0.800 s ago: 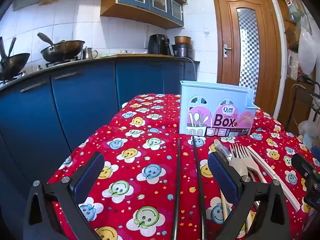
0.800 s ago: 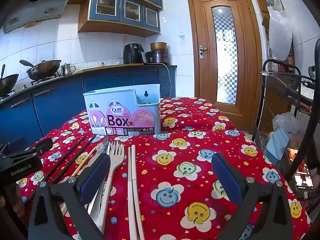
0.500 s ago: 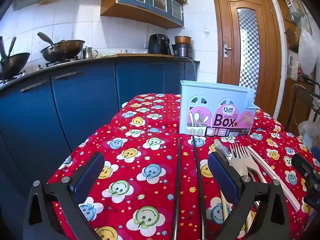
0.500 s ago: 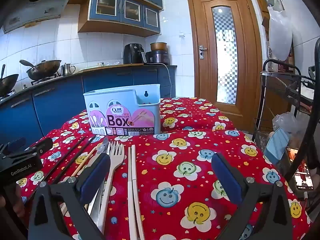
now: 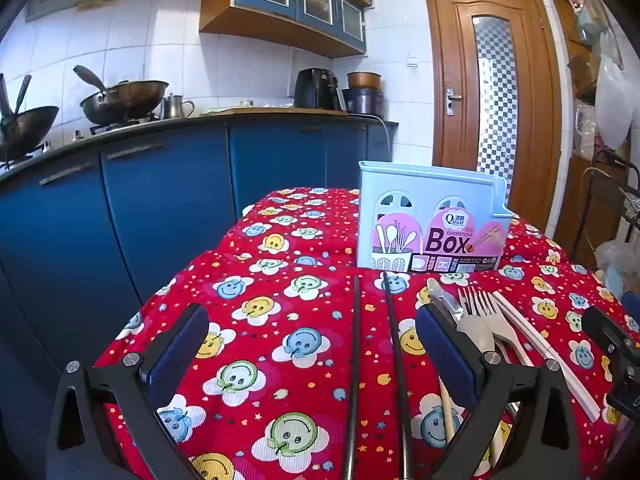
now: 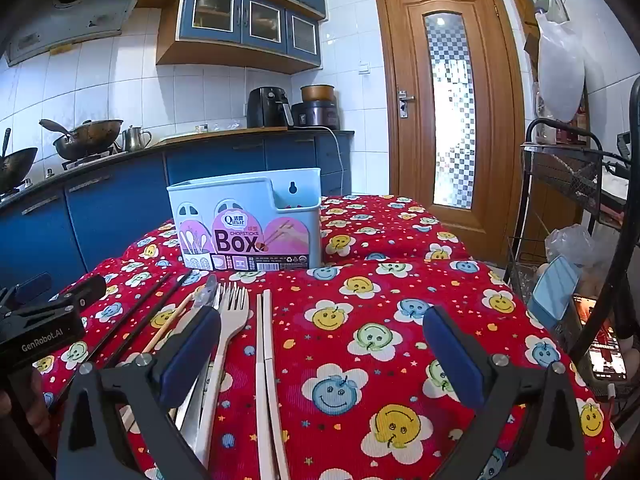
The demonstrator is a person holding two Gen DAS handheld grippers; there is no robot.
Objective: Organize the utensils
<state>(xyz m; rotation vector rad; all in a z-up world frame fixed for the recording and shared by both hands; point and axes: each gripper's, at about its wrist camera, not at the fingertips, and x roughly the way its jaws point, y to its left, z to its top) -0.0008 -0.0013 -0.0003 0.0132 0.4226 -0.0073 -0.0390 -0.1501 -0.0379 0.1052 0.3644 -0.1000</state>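
Note:
A light blue chopsticks box (image 5: 430, 222) stands upright on the red smiley tablecloth (image 5: 276, 296); it also shows in the right wrist view (image 6: 248, 226). Utensils lie flat in front of it: two dark chopsticks (image 5: 356, 344), a metal spoon (image 5: 448, 304), beige forks (image 5: 486, 316) and white chopsticks (image 5: 532, 340). In the right wrist view I see the forks (image 6: 232, 312) and white chopsticks (image 6: 264, 344). My left gripper (image 5: 312, 354) is open over the dark chopsticks. My right gripper (image 6: 320, 354) is open, with the white chopsticks between its fingers.
Blue kitchen cabinets (image 5: 168, 200) with woks on the counter run along the left. A wooden door (image 6: 452, 112) is behind the table. A wire rack (image 6: 568, 184) and a phone (image 6: 604, 356) sit off the table's right edge.

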